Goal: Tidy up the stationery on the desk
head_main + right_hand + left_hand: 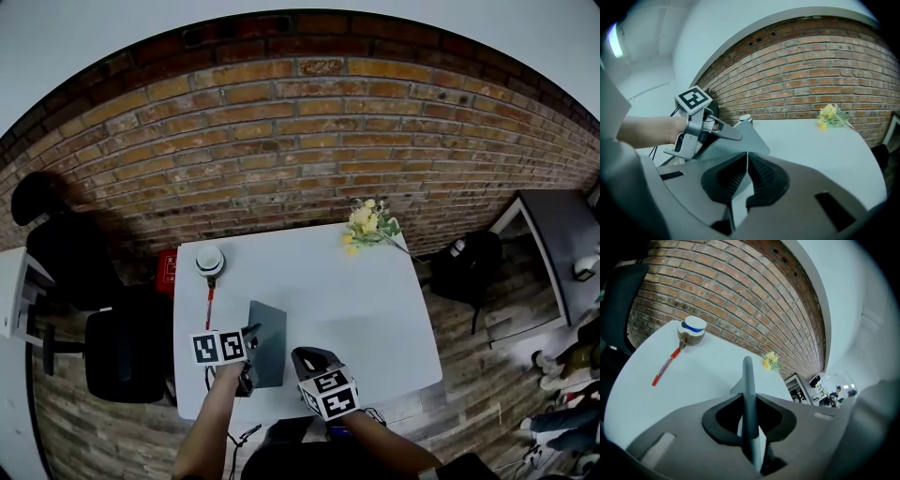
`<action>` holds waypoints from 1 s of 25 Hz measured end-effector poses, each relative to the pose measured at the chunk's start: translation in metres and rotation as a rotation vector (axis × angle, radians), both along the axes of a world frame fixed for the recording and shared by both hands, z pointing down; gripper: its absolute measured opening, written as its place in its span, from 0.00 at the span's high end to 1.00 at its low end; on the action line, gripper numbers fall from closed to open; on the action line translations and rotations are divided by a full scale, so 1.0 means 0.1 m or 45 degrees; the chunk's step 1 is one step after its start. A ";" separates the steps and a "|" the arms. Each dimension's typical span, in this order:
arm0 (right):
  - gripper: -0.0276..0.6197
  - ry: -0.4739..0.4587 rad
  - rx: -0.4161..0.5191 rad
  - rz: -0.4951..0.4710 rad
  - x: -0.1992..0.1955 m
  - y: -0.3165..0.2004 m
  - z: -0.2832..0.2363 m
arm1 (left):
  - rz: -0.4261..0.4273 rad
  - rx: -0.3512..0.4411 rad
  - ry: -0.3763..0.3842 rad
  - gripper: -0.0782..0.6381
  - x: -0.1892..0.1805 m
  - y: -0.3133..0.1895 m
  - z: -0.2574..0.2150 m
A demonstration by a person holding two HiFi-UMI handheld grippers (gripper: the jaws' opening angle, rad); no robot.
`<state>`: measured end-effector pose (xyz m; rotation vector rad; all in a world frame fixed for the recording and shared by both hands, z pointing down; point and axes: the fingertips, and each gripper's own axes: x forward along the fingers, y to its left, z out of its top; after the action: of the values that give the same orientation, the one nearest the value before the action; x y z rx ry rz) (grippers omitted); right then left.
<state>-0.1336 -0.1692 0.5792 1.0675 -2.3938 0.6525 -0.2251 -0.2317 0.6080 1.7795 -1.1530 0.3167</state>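
Note:
A flat grey notebook [269,345] is at the near left of the white table [366,309]. In the left gripper view its thin edge [748,380] runs straight between the pads. My left gripper [250,330] is shut on that edge. In the right gripper view the notebook [751,139] is tilted up, with the left gripper [735,136] clamped on its upper edge. My right gripper [747,161] is shut just short of the notebook, and I see nothing between its pads. A red pen [209,302] lies farther back on the left.
A white round holder with a blue band [693,329] stands by the pen's far end. Yellow flowers [370,225] lie at the table's back right corner. A black chair [122,352] is left of the table, a brick wall behind it and a dark bag [467,264] to its right.

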 end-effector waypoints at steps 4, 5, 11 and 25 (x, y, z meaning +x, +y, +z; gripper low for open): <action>0.93 0.006 -0.011 0.067 0.30 -0.09 0.03 | -0.042 0.017 0.109 0.80 0.14 -0.01 -0.09; 0.93 0.008 -0.013 0.084 0.38 -0.11 0.03 | -0.044 0.021 0.137 0.80 0.21 -0.02 -0.10; 0.93 0.024 -0.028 0.173 0.88 -0.21 0.07 | -0.046 0.019 0.341 0.80 0.71 -0.08 -0.11; 0.94 0.066 -0.032 0.249 1.41 -0.37 0.15 | -0.151 -0.031 0.735 0.80 1.04 -0.16 0.31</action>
<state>0.0070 -0.2060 0.5946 1.3025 -2.2494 0.7096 -0.1212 -0.2481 0.6385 1.6193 -0.8243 -0.2439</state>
